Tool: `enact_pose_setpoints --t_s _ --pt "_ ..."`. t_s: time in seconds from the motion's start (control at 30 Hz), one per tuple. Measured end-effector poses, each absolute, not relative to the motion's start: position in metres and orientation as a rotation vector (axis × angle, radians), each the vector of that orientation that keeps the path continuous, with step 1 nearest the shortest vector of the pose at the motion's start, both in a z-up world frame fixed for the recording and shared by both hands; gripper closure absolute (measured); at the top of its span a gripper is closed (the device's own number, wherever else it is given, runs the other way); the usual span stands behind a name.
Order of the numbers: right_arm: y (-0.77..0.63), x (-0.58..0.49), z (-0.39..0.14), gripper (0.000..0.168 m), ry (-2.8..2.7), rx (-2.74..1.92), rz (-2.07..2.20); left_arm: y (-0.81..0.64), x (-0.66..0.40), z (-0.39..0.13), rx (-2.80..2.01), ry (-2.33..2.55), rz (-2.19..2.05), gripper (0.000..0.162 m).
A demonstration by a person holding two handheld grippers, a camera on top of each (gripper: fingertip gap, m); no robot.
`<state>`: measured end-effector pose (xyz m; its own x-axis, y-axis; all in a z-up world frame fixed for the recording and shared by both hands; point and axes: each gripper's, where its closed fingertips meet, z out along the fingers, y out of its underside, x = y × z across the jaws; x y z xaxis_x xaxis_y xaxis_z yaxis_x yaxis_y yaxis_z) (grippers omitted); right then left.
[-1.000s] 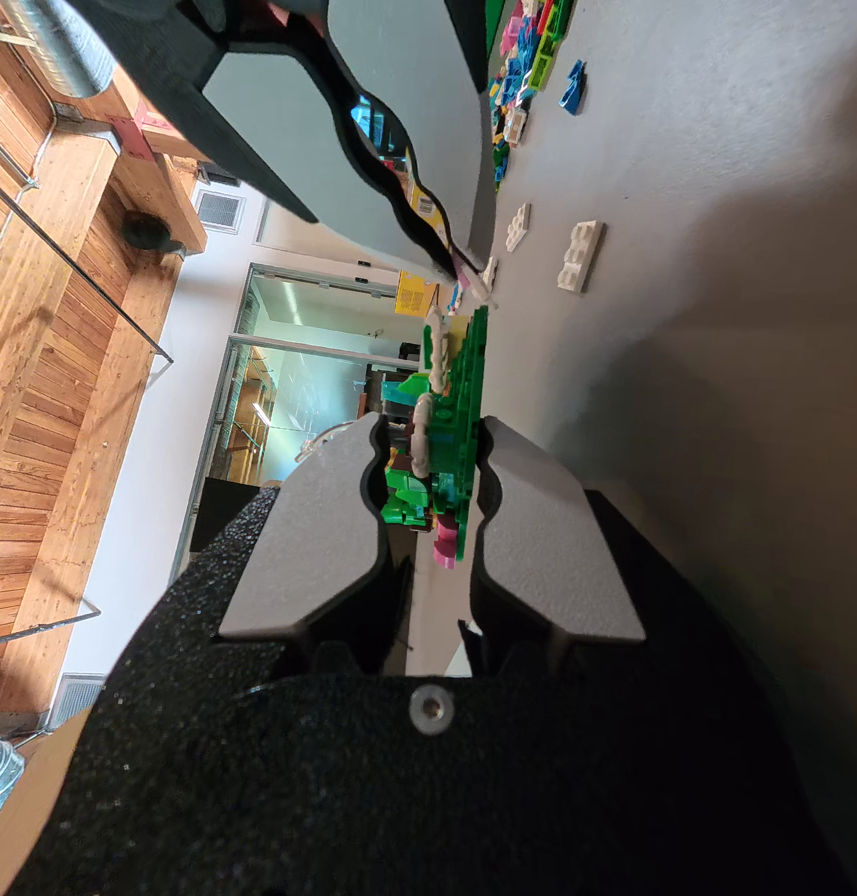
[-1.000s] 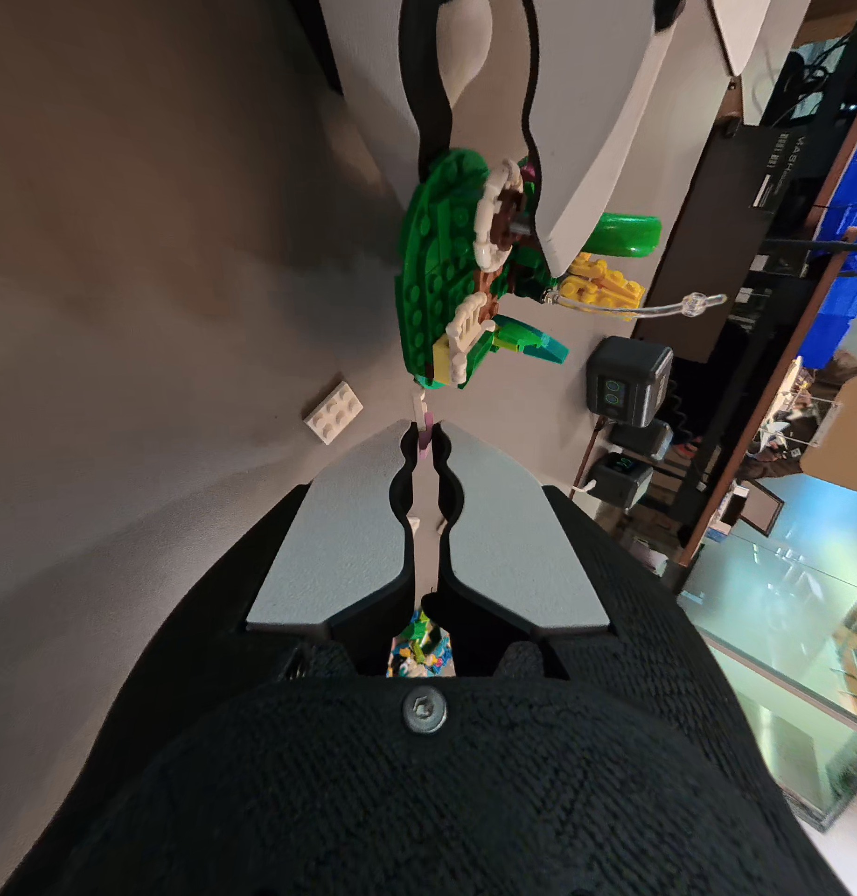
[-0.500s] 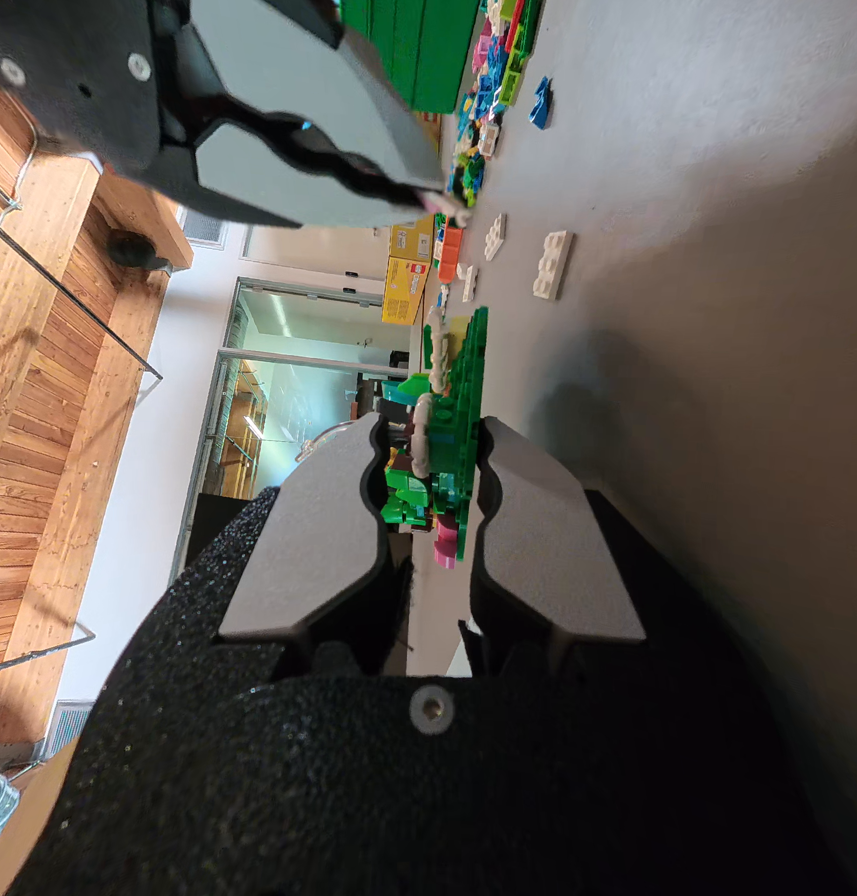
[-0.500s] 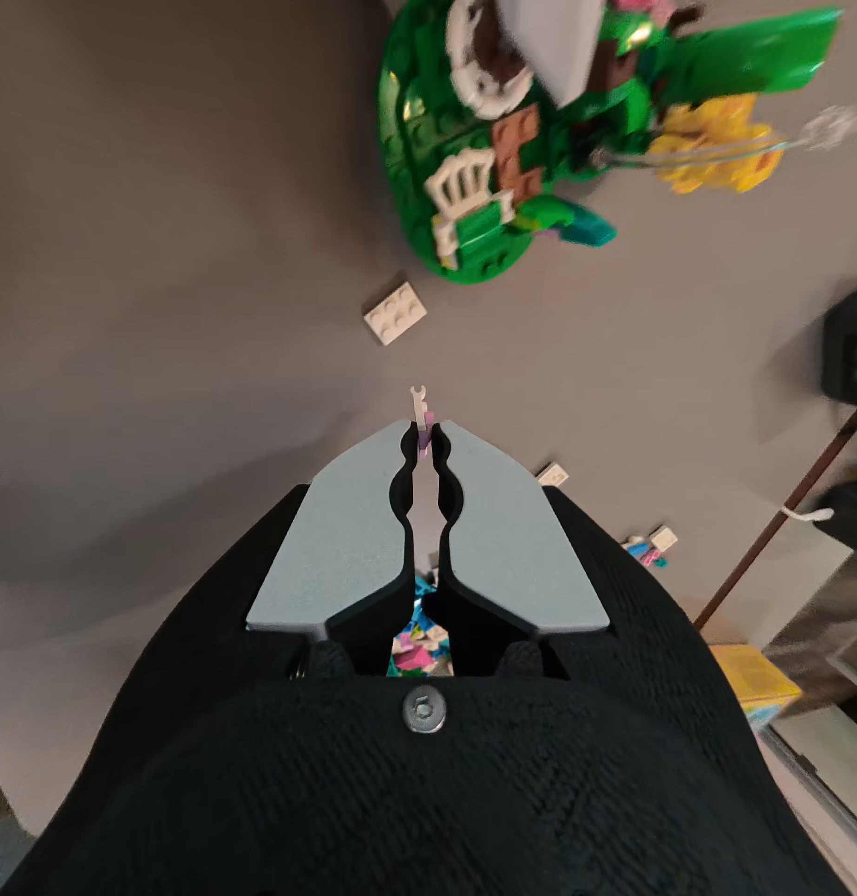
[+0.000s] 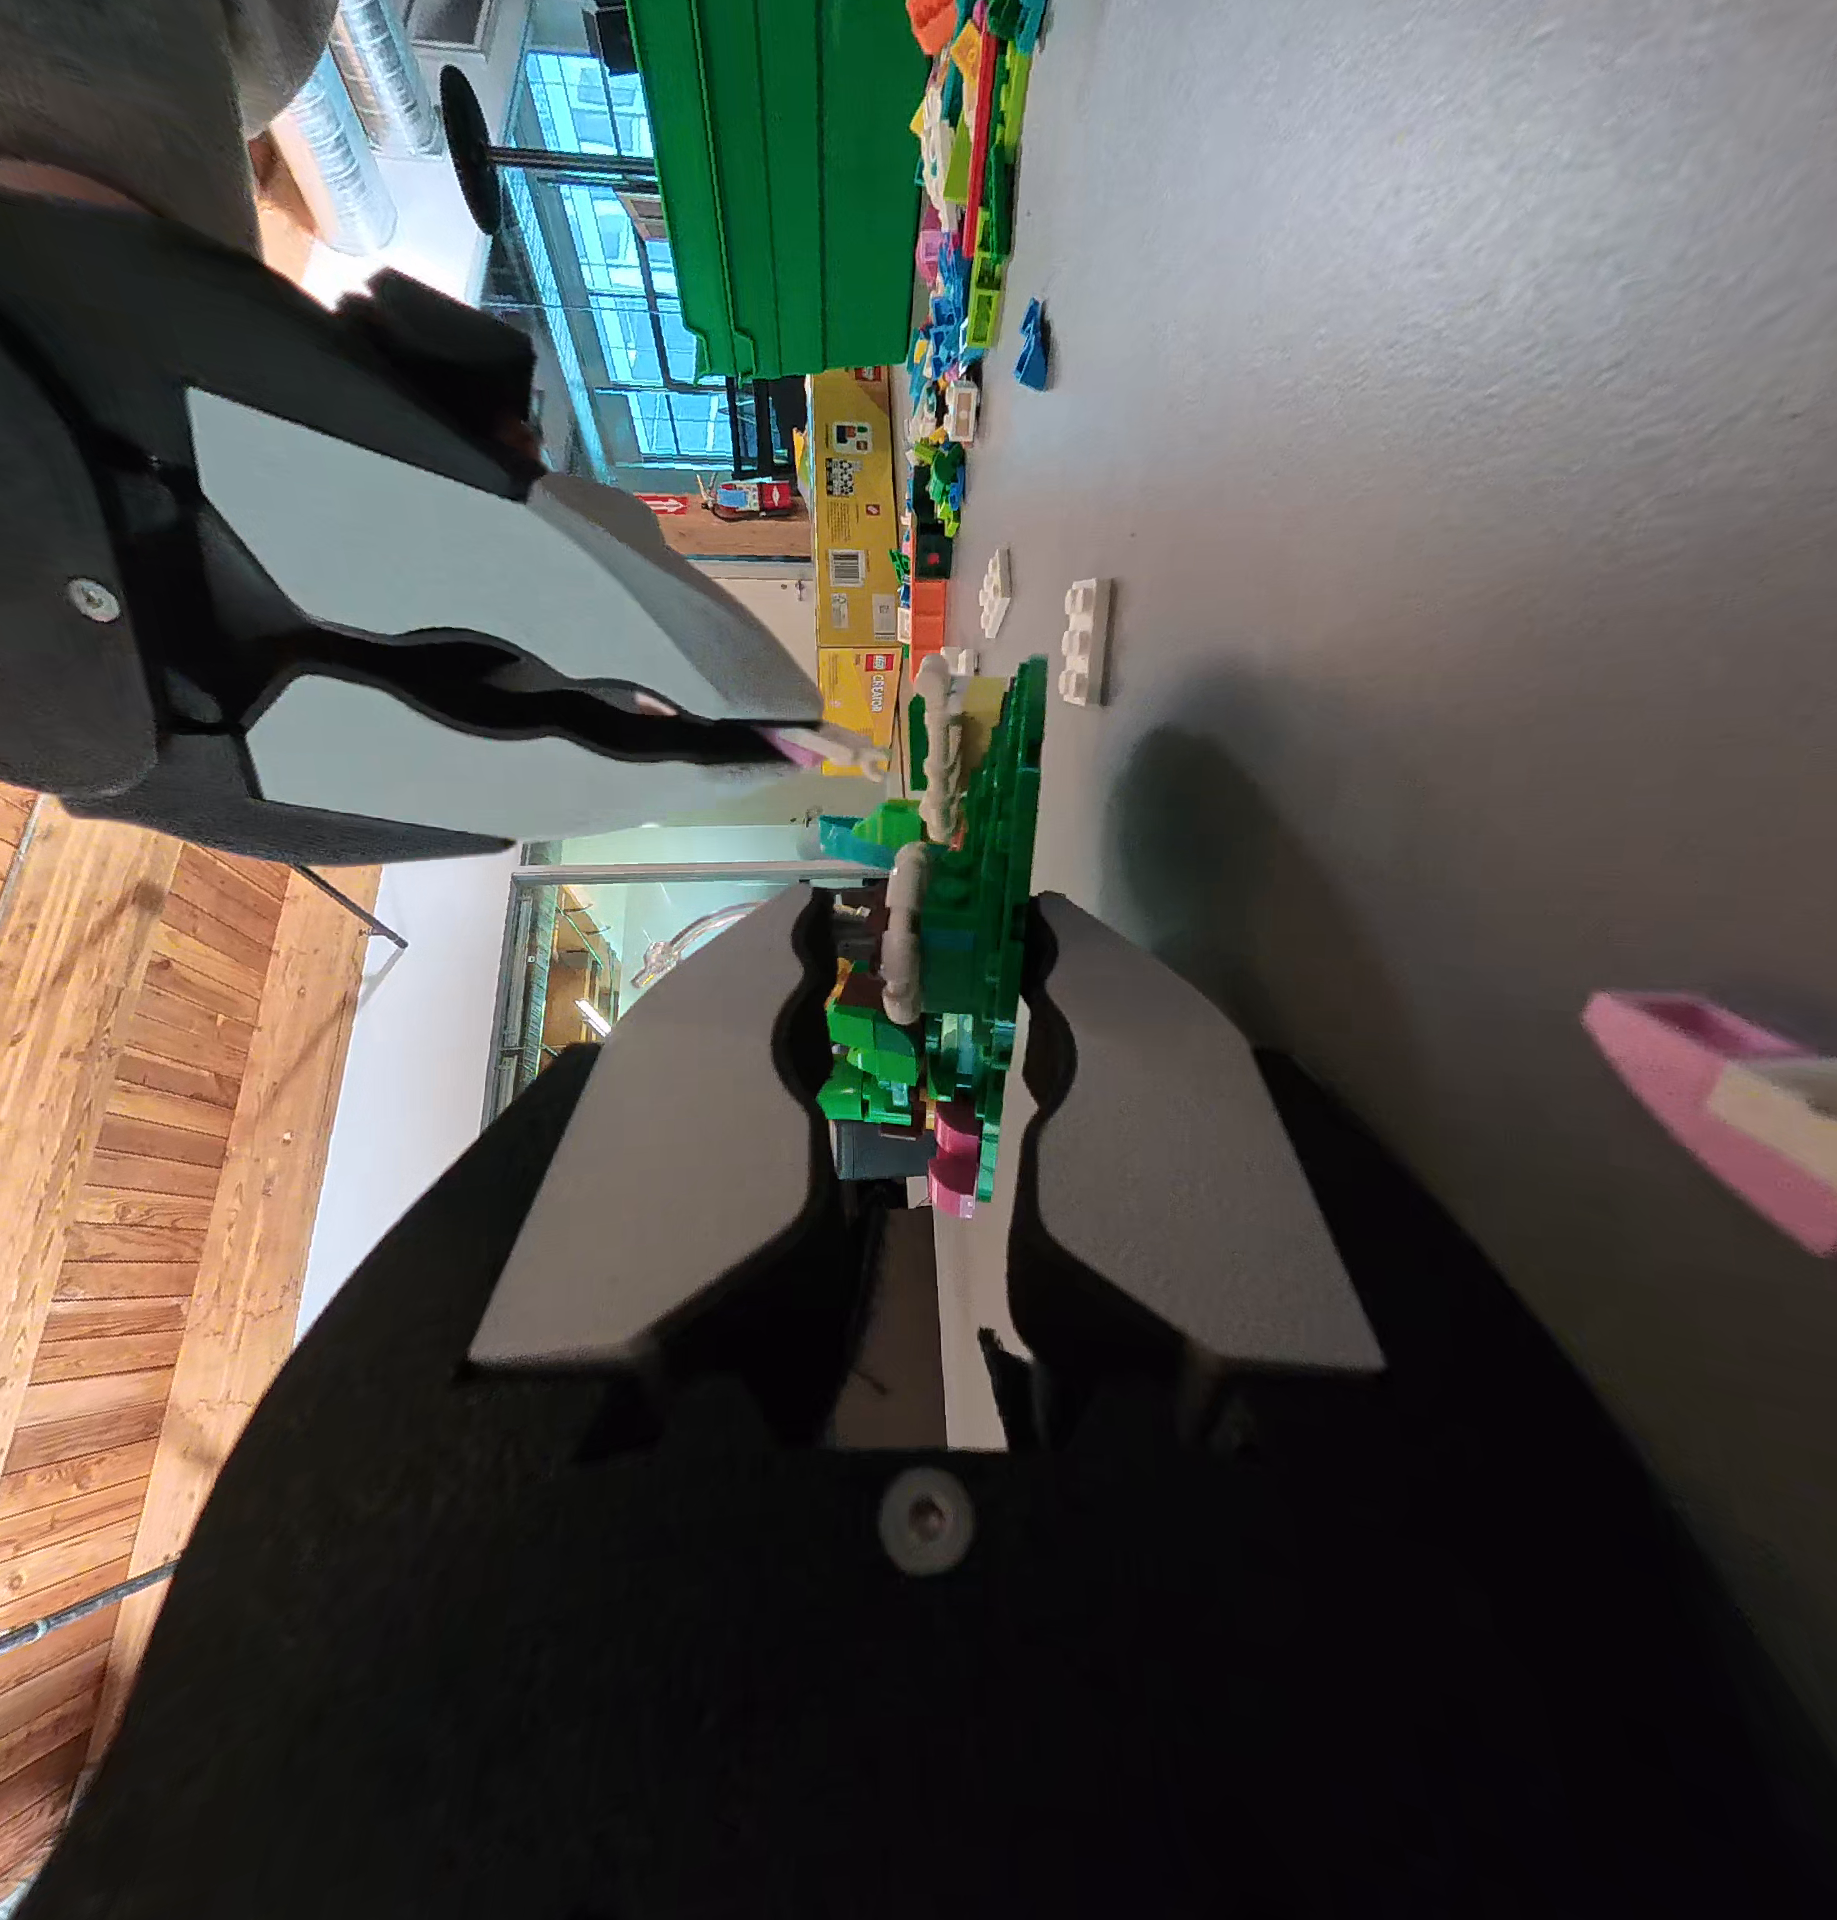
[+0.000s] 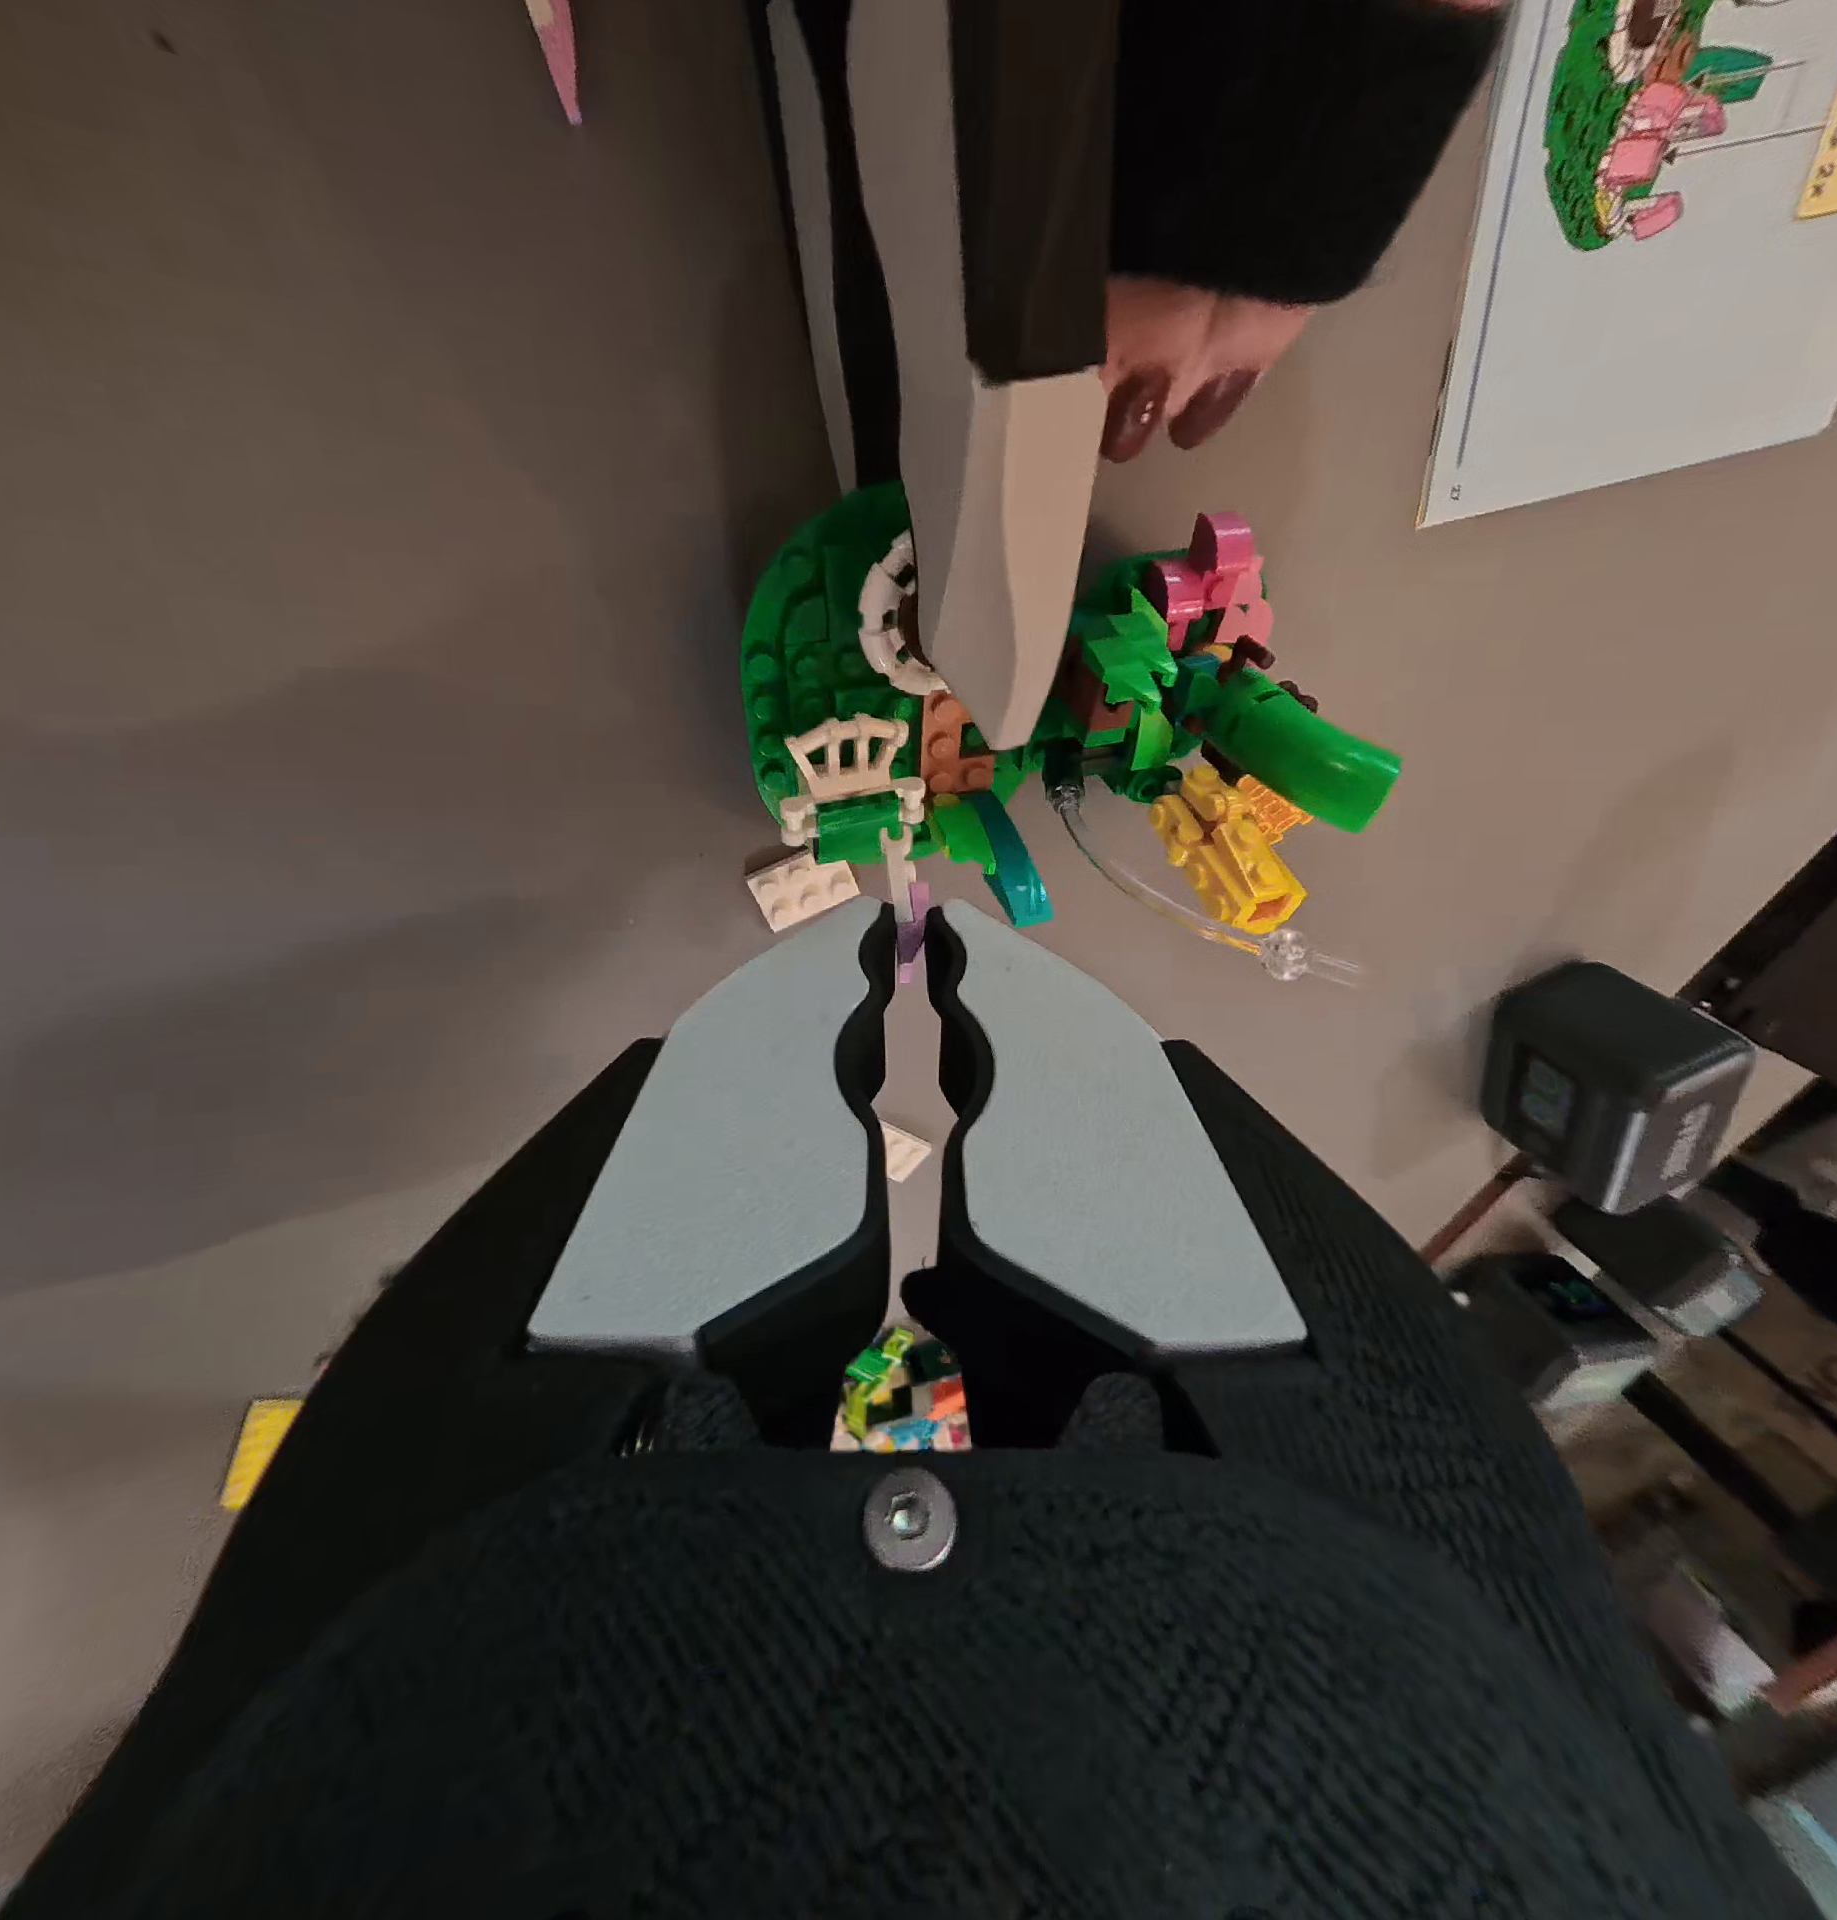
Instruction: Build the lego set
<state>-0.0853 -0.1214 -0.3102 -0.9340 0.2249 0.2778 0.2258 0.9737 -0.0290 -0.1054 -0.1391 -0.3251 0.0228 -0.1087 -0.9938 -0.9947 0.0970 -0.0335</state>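
The build is a green round base (image 6: 789,665) with white fences, brown parts, leaves, pink flowers and a yellow piece, and it lies on the grey table. My left gripper (image 5: 924,914) is shut on the build (image 5: 981,914) at its edge; one of its fingers (image 6: 997,582) shows over the build in the right wrist view. My right gripper (image 6: 909,914) is shut on a small lilac and white clip piece (image 6: 903,883). The piece's white tip is right at the front white fence (image 6: 852,769). The right gripper (image 5: 789,743) also shows in the left wrist view, just above the build.
A white plate (image 6: 800,888) lies next to the build. An instruction sheet (image 6: 1641,260) lies beyond it. A pile of loose bricks (image 5: 966,208), a green bin (image 5: 779,187) and yellow boxes (image 5: 857,520) stand farther along the table. A pink piece (image 5: 1745,1112) lies close by. A grey device (image 6: 1610,1081) sits at the table edge.
My right gripper has swung round and come in toward the build with the small piece, so its tip now reaches the front fence. The left gripper has kept its hold.
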Motion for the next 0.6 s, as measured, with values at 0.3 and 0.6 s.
enact_pose_setpoints --t_s 0.3,0.6 --pt "-0.122 -0.089 -0.322 0.164 -2.882 -0.277 -0.057 -0.142 -0.103 -0.33 -1.257 1.347 1.007 0.128" --pt "-0.126 -0.091 -0.327 0.164 -2.98 -0.221 -0.157 -0.145 -0.103 -0.333 -1.281 1.37 0.972 0.129"
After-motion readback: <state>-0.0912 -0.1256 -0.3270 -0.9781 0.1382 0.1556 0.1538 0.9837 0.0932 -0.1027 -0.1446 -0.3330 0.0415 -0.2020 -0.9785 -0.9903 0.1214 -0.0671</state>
